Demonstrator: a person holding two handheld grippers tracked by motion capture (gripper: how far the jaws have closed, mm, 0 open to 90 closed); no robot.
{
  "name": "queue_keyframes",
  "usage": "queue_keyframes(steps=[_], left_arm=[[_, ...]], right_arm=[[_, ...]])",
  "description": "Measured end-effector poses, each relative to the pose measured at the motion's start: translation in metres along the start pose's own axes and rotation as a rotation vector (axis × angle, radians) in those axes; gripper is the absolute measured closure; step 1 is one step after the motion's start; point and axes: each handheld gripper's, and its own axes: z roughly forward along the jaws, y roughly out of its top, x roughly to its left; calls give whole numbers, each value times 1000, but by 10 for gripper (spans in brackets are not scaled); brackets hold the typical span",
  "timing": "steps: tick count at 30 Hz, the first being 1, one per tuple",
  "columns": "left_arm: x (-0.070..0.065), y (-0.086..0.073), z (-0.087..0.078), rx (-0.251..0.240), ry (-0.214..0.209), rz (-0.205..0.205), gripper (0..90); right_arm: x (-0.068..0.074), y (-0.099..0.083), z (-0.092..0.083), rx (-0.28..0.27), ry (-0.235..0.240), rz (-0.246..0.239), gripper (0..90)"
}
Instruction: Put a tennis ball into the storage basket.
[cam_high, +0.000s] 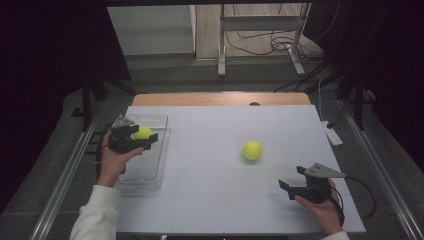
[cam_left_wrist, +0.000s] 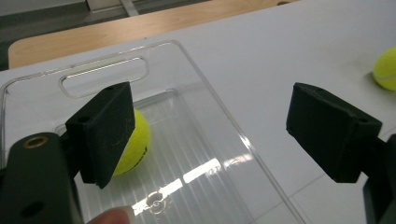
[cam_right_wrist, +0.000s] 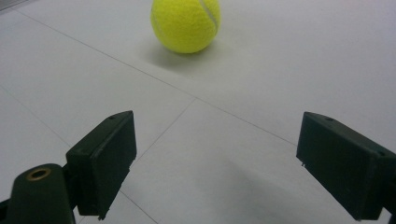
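Already one tennis ball (cam_left_wrist: 133, 144) lies inside the clear plastic bin (cam_high: 155, 165) at the table's left edge, and the left gripper (cam_high: 141, 138) hangs just above it with its jaws apart and nothing between them — the ball sits beyond its left jaw, untouched. What matters now is the second tennis ball (cam_high: 252, 149), loose on the white table (cam_high: 210, 200) near the middle. It lies ahead of the right gripper (cam_high: 293, 178) and a little to its left — nearer to that hand than to the other. The right gripper's jaws stand wide, empty, aimed roughly towards it. A ball has no long axis, so I judge any approach angle will do.
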Motion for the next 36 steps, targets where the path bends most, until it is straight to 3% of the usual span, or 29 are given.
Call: queue_keyframes(steps=[11, 16, 20, 26, 36], left_arm=[[-12, -2, -15, -53, -65, 3, 167], [-19, 0, -18, -80, -119, -6, 167], [-26, 0, -16, -67, -133, 18, 165], [-33, 0, -10, -65, -174, 17, 160], [-47, 5, -6, -58, -203, 37, 153]], right_arm=[[0, 2, 1, -1, 0, 2, 127], [1, 2, 0, -5, 0, 4, 127], [1, 3, 1, -2, -3, 0, 127], [2, 3, 2, -1, -3, 0, 127], [-2, 0, -1, 1, -14, 8, 127]])
